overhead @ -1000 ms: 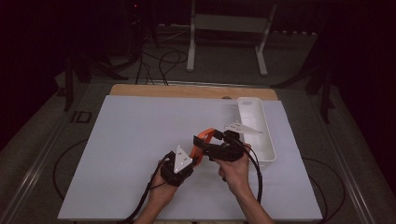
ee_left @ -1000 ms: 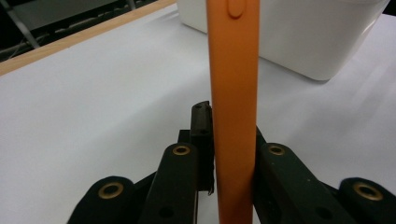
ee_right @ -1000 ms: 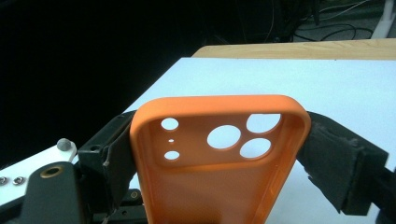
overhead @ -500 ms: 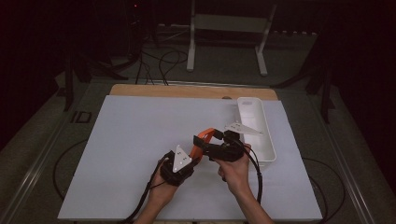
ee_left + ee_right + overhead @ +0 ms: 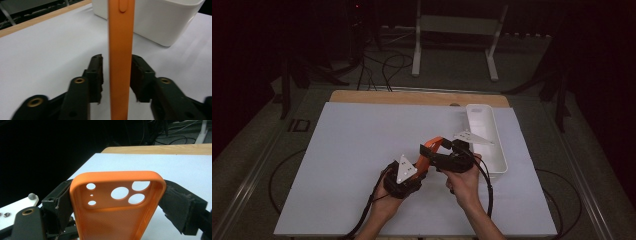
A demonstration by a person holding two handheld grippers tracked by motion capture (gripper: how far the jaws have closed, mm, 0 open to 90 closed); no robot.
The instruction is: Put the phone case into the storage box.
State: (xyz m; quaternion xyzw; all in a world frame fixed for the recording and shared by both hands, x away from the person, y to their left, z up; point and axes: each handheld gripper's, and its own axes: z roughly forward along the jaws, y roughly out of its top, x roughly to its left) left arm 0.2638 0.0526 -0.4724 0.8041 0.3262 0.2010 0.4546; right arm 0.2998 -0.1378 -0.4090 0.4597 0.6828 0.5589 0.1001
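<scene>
One orange soft-plastic phone case (image 5: 432, 148) is held above the white table cover (image 5: 352, 150), near the centre-right of the table, between the two hand-held grippers. In the right gripper view the case (image 5: 117, 207) shows its inner face with round camera cut-outs, and the black padded jaws press against both long edges — the right gripper (image 5: 115, 202) is clamped on the case across its width. In the left gripper view the case (image 5: 120, 57) appears edge-on as a narrow upright orange strip between the jaws; the left gripper (image 5: 116, 75) has its pads standing just beside each face with a thin gap visible, so it is not closed on the case.

In the high view the left gripper (image 5: 412, 172) sits near and left of the case, the right gripper (image 5: 439, 155) just right of it, each held in a hand. One long white plastic tray (image 5: 484, 135) lies on the cover to the right — its near end just beside the right hand (image 5: 464, 180). A wooden table edge (image 5: 412, 97) shows at the far side.
</scene>
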